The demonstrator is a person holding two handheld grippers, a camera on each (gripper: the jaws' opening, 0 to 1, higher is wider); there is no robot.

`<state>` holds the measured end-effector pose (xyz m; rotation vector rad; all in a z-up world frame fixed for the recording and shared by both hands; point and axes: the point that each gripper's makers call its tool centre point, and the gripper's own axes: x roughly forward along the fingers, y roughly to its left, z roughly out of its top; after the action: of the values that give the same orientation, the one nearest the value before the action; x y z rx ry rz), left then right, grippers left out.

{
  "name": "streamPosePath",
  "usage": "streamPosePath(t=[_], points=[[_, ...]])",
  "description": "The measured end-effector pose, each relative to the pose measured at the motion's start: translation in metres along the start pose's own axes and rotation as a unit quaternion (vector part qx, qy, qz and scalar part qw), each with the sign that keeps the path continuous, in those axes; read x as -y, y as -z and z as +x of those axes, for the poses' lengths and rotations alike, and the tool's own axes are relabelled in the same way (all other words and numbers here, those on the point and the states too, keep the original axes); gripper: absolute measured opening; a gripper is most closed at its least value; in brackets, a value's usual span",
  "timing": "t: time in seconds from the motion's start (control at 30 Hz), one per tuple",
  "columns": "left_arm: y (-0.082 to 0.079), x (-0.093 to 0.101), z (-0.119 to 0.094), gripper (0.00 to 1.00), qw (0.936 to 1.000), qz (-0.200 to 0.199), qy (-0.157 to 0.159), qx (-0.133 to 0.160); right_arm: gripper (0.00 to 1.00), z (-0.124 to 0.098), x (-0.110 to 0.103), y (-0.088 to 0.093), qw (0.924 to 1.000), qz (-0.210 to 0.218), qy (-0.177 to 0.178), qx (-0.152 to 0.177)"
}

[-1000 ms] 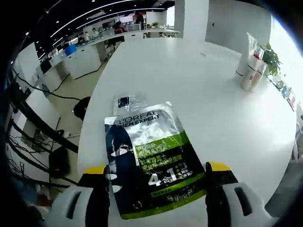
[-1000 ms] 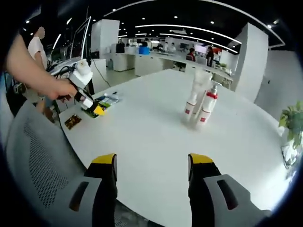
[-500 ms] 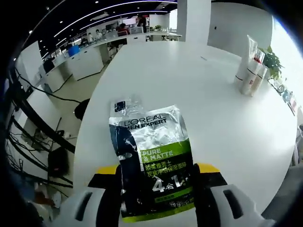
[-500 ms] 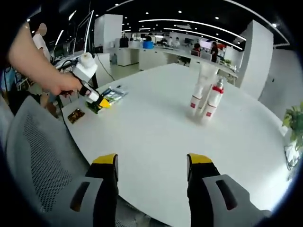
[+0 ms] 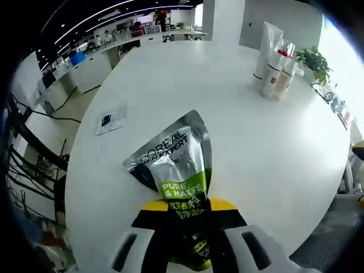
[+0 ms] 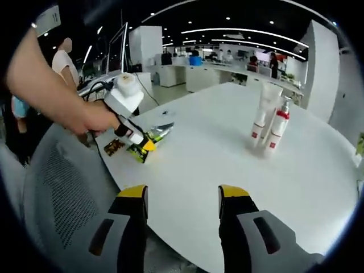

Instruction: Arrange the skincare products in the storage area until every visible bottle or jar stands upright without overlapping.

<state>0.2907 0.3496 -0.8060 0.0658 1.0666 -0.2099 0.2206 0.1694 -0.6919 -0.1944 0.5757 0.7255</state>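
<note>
Above the white table [image 5: 267, 148], left gripper [image 5: 187, 213] pinches the sachet [image 5: 173, 170] — right gripper [image 6: 182, 196] spread.

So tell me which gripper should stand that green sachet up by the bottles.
Left. The left gripper is already shut on the green sachet; the right gripper hangs open over bare table, apart from the bottles.

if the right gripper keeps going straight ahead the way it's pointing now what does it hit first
Probably nothing soon: the right gripper points across bare white table. The bottles stand off to the right of its line, the sachet to the left; depth is uncertain.
</note>
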Motion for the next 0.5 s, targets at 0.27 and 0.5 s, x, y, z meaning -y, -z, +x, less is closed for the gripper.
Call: streamPosePath(t=[0.27, 0.5], points=[[0.005, 0.043, -0.020, 0.09, 0.9954, 0.074, 0.058, -0.016, 0.45, -0.001, -0.003, -0.008, 0.9998, -0.002, -0.011, 0.019], [-0.022, 0.089, -0.069, 0.08, 0.9852, 0.009, 0.155, 0.072, 0.46, -0.001, -0.004, -0.007, 0.9998, 0.001, -0.013, 0.016]])
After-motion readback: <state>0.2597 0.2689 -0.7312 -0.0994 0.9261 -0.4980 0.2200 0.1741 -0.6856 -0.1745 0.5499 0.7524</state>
